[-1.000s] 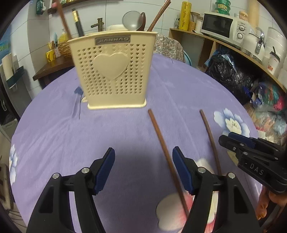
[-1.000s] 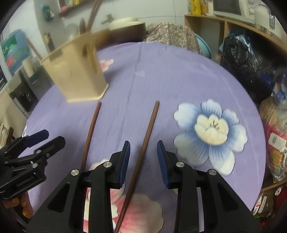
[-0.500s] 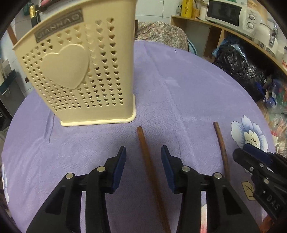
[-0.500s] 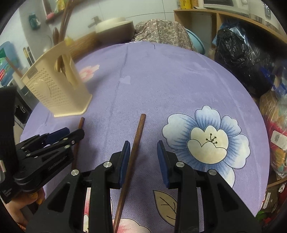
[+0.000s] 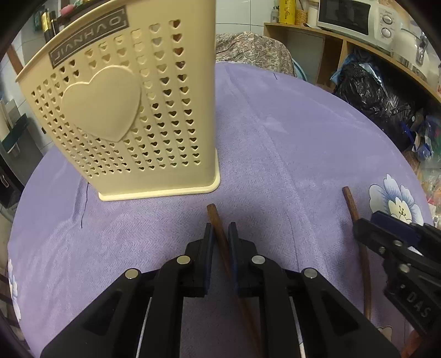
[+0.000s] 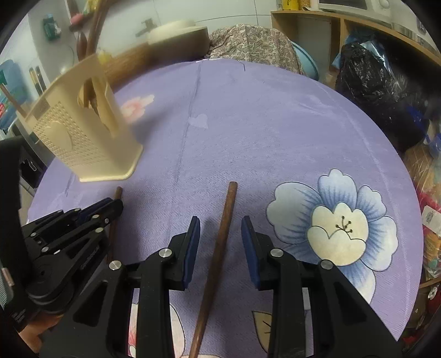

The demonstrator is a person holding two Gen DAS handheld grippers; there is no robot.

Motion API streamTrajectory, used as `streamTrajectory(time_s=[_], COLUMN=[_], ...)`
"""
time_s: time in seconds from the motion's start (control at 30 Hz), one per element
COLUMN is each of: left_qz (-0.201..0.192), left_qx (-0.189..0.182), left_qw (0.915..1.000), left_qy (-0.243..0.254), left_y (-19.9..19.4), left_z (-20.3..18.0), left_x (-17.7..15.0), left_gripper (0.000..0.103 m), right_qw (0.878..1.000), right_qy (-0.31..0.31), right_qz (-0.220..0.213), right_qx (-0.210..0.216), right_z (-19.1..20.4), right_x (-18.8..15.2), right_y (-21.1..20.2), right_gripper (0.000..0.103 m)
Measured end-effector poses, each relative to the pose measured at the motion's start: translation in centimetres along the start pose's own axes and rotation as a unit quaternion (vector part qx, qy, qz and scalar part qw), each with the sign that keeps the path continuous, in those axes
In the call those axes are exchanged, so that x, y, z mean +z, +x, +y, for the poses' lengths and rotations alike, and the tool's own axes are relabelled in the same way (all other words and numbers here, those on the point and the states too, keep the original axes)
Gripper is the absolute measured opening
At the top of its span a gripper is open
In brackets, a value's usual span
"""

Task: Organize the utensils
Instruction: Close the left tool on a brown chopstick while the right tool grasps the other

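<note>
Two brown wooden chopsticks lie on the purple floral tablecloth. My left gripper (image 5: 220, 234) has closed on the left chopstick (image 5: 216, 223) near its far tip. My right gripper (image 6: 220, 234) is open and straddles the right chopstick (image 6: 223, 234), its pads apart from the wood. The right chopstick also shows in the left wrist view (image 5: 355, 220), and the left one in the right wrist view (image 6: 118, 192). A cream perforated utensil holder (image 5: 124, 110) with a heart stands just beyond the left chopstick's tip; it shows in the right wrist view (image 6: 82, 137) holding several utensils.
The round table's edge (image 6: 408, 192) curves to the right. Black bags (image 5: 372, 96) and a wooden shelf with a microwave (image 5: 347, 13) stand beyond it. A patterned cloth-covered chair (image 6: 248, 46) sits at the far side.
Both grippers moved forward along the chopsticks toward the holder. The left gripper's jaws went from wide open to closed on the left chopstick. The right gripper stays open around its chopstick.
</note>
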State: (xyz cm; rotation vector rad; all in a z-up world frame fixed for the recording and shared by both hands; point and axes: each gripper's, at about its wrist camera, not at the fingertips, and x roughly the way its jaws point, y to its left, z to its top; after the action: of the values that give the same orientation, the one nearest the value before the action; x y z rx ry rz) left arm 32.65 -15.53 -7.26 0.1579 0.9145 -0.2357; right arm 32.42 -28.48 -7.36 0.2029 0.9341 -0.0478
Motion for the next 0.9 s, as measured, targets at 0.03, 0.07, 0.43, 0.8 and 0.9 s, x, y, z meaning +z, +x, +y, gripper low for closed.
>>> streamTrajectory(time_s=[0.03,0.07,0.43,0.8,0.9], left_qz=[0.0,0.0,-0.008,-0.014,-0.014], left_qx=[0.0,0.0,0.009,0.0,-0.003], left_qw=[1.0,1.0,0.9999,0.9999,0.9999], left_qy=[-0.001,-0.004,0.004,-0.007,-0.006], left_y=[0.0,0.0,0.3,0.2,0.2], left_z=[0.1,0.1,-0.9,-0.5,-0.4], left_x=[0.0,0.0,0.1,-0.3,-0.3], left_gripper=[0.012,0.012,0.012,0.012,0.011], right_qw=[1.0,1.0,0.999,1.0,1.0], right_qy=[-0.001,-0.001,-0.013,-0.004,0.0], right_qz=[0.002,0.004,-0.005,-0.011,-0.011], right_qx=[-0.003,-0.008,-0.033,-0.024,-0.018], right_z=[0.1,0.2,0.7,0.4,0.3], right_x=[0.1,0.2,1.0,1.4,1.5], right_y=[0.3,0.6,1.7,2.1,2.1], right_gripper=[0.032,0.032,0.02,0.01,0.01])
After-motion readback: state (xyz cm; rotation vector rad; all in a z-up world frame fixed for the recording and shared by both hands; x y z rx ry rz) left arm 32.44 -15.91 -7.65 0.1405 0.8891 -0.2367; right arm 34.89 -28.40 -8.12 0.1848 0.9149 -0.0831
